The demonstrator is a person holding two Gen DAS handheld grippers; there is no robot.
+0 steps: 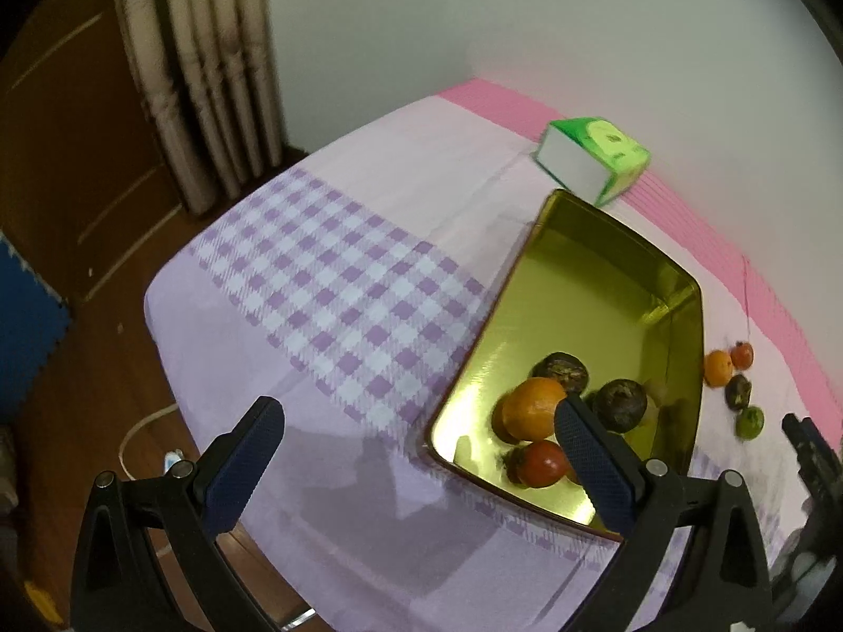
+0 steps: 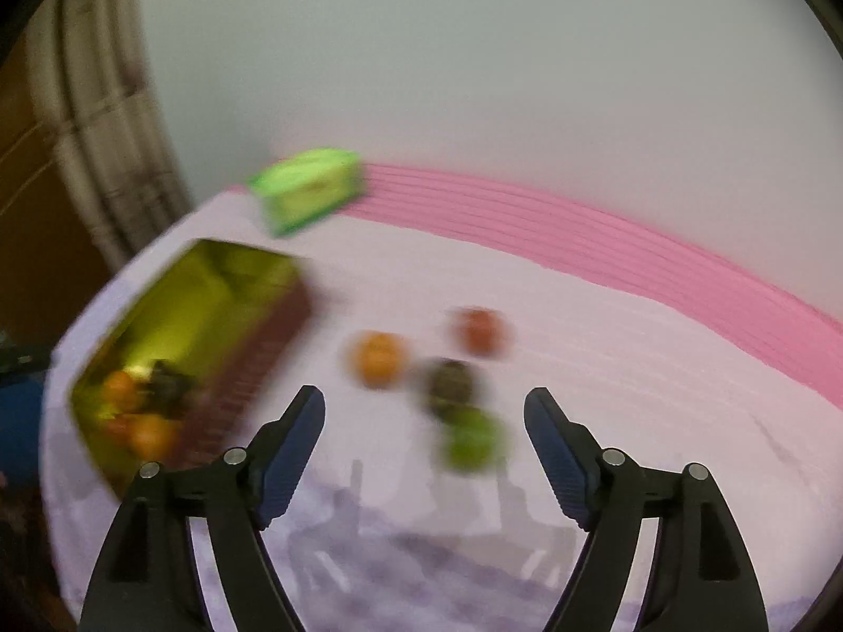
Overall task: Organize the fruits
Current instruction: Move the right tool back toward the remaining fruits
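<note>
We see the surface [image 1: 369, 168] first, under a lilac cloth with a checked panel and a pink strip along its far side; its near-left corner drops off to a wooden floor just beyond the left hand-held gripper [image 1: 421, 453]. The widest open stretch of cloth lies ahead and left of that gripper.

The gold tray [image 1: 579, 274] sits ahead and to the right of the left hand-held gripper, and that gripper's right finger overlaps the tray's near end in the picture. Its far half is bare. The near rim is partly covered by the finger, so we cannot trace that corner.

A green box [image 1: 595, 158] lies beyond the tray's far end, near the pink strip.

In the tray's near end we make out an orange [image 1: 532, 405], two dark fruits [image 1: 561, 371] and a red fruit [image 1: 542, 466], the last partly behind the finger. A pale thing past them is too dim to name.

The right wrist view is smeared. Just ahead of the right hand-held gripper [image 2: 424, 411], loose on the cloth, are a green fruit [image 2: 471, 440], a dark one [image 2: 450, 382], an orange one [image 2: 379, 358] and a red one [image 2: 482, 332]; whether they touch we cannot tell.

Both hand-held grippers are released, fingers spread and holding nothing.
</note>
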